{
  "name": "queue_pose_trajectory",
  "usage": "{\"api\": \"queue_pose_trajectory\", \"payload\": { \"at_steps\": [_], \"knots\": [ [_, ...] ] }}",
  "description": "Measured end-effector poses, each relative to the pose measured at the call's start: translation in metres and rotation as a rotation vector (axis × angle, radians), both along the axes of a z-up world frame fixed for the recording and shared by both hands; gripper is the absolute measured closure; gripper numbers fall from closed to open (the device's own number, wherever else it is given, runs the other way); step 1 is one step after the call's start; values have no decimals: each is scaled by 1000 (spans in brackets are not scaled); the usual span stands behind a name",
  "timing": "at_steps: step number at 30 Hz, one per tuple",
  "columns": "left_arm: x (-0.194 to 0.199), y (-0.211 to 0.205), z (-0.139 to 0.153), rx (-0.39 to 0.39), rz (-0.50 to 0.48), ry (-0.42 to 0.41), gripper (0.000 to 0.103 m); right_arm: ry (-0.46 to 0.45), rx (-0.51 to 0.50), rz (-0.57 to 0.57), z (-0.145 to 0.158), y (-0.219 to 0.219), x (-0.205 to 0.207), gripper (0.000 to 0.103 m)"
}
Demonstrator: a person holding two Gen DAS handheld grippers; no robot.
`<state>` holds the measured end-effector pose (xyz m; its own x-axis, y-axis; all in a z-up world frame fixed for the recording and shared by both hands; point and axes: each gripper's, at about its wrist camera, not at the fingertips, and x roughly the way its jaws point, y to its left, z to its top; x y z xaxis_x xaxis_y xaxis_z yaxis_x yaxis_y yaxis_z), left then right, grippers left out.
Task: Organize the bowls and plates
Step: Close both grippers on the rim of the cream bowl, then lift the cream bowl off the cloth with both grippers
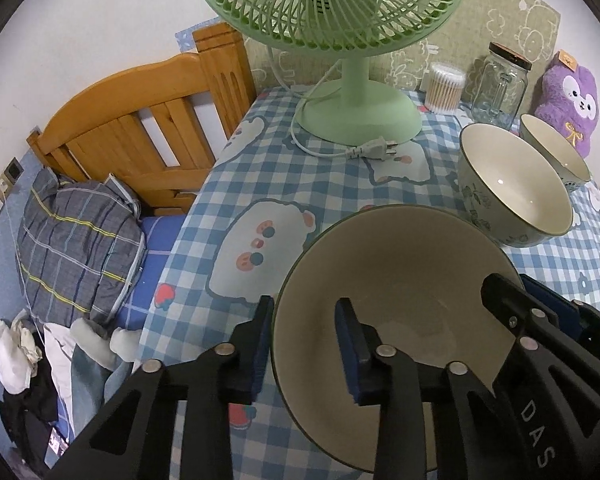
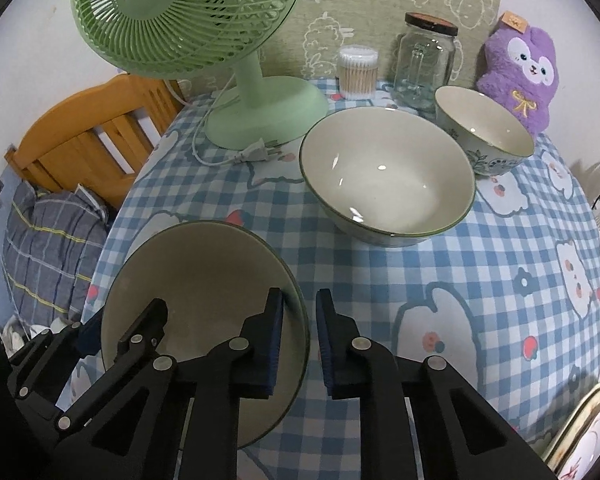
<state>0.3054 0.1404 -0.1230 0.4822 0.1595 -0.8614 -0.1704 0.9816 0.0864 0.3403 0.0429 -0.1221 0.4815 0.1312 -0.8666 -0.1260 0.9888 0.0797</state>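
Three bowls are in play on the checked tabletop (image 2: 440, 280), and the nearest bowl (image 1: 400, 280) sits at the front, close to the left edge where the cloth drops off toward the bed (image 1: 160, 240). The left gripper (image 1: 306, 348) is closed on that bowl's left rim, one of its fingers (image 1: 356, 352) inside and the other against the outer wall. The right gripper (image 2: 300, 332) is closed on the opposite rim, again with one pad inside and one outside. So two grippers share one bowl.

Beyond it stands the large bowl (image 2: 388, 184), apart from the held one with a strip of cloth between them. The small bowl (image 2: 488, 128) sits just behind the large one, against the purple plush toy (image 2: 520, 72).

Count the back row: one green fan (image 2: 268, 116) with its plug (image 2: 256, 152) lying loose at the base, one tub of cotton swabs (image 2: 358, 72), and one glass jar (image 2: 424, 64).

Open cloth stretches to the right of the held bowl, up to one tray (image 2: 580, 432) at the near right corner. On the left, the wooden headboard (image 1: 140, 120) crowds that edge.
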Motion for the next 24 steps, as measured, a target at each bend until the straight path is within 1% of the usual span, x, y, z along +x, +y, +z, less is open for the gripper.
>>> {"api": "queue_pose_trajectory", "payload": {
  "at_steps": [1, 4, 13, 24],
  "knots": [
    [1, 0, 0, 2, 1, 2, 78, 2, 2, 0, 0, 1, 0, 87],
    [0, 2, 0, 6, 8, 0, 84, 2, -5, -2, 0, 3, 0, 88],
    [-3, 4, 2, -20, 9, 7, 85, 6, -16, -14, 5, 2, -7, 87],
    [-17, -8, 17, -36, -31, -14, 85, -17, -27, -63, 27, -12, -29, 87]
  ]
}}
